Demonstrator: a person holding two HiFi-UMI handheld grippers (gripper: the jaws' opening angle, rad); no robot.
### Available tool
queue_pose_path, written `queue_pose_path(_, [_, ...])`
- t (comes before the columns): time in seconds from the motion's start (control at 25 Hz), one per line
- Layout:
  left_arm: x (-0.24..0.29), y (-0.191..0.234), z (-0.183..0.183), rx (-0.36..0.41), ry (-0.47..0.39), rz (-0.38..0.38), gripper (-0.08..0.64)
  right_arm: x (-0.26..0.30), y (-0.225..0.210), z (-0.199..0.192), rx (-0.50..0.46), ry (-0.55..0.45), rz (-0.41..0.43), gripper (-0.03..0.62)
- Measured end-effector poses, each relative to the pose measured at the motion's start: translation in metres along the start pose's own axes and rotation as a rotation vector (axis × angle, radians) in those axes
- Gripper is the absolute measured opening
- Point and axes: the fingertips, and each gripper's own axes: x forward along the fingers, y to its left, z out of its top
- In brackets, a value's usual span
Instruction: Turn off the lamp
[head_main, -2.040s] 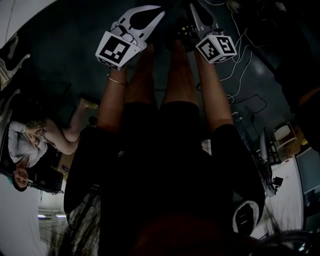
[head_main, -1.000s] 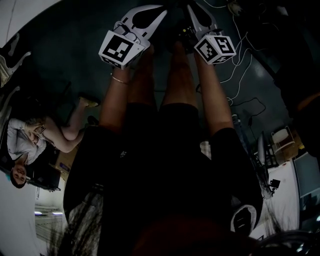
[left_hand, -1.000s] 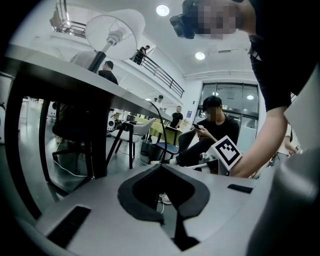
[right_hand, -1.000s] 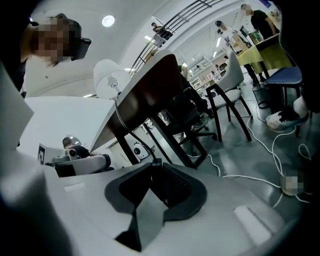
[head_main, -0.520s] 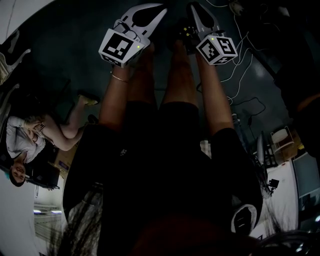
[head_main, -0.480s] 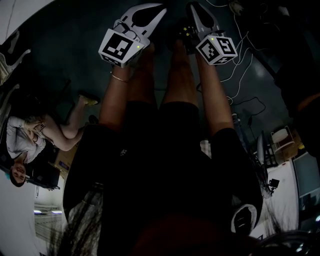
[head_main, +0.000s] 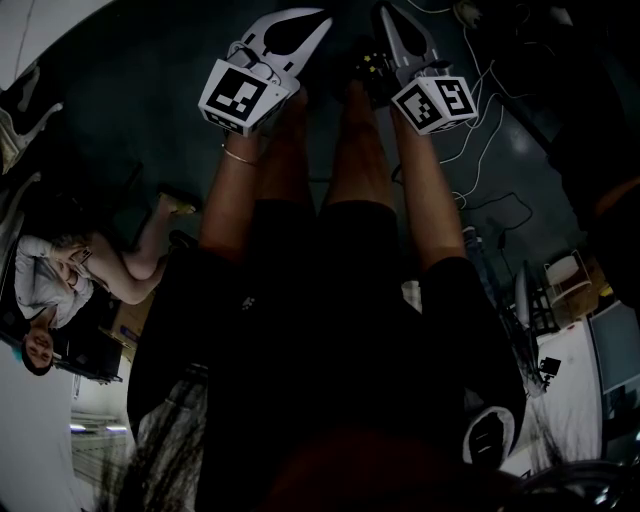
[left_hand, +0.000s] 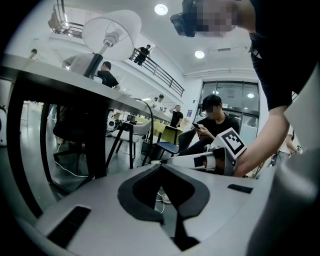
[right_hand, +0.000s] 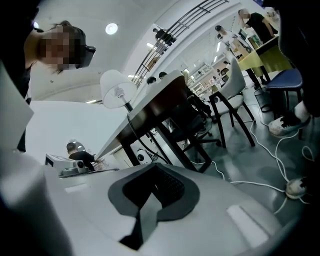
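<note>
showing left gripper and right gripper, jaws together; lamp on table

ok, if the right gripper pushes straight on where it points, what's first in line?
Likely a dark table leg, though depth is unclear. The right gripper, jaws shut, aims below the lamp.

"Where does the lamp sit from the left tongs?"

"Above and to the left, on the bench, ahead of the tips."

"And from the right tongs?"

"Above again, a little left, on that same bench. A chair stands beyond, to the right. Cables lie on the floor at the right."

"The two tongs?"

"Side by side, near each other."
</note>
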Motion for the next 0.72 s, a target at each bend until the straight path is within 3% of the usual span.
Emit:
queue_pose_path(0.36, [-0.001,-0.017,0.015,0.018,0.014,-0.017,0.006,-0.017,0.017,0.029,0.002,-0.032,0.042,0.000])
queue_pose_path(0.56, [0.001,-0.026,0.024,0.109,0.070,-0.019,0.006,-0.024,0.032,0.045,-0.062,-0.006,0.058,0.002])
queue_pose_path(0.72, [0.000,-0.030,0.038,0.106,0.049,-0.019,0.006,-0.030,0.048,0.063,-0.073,-0.033,0.093,0.000])
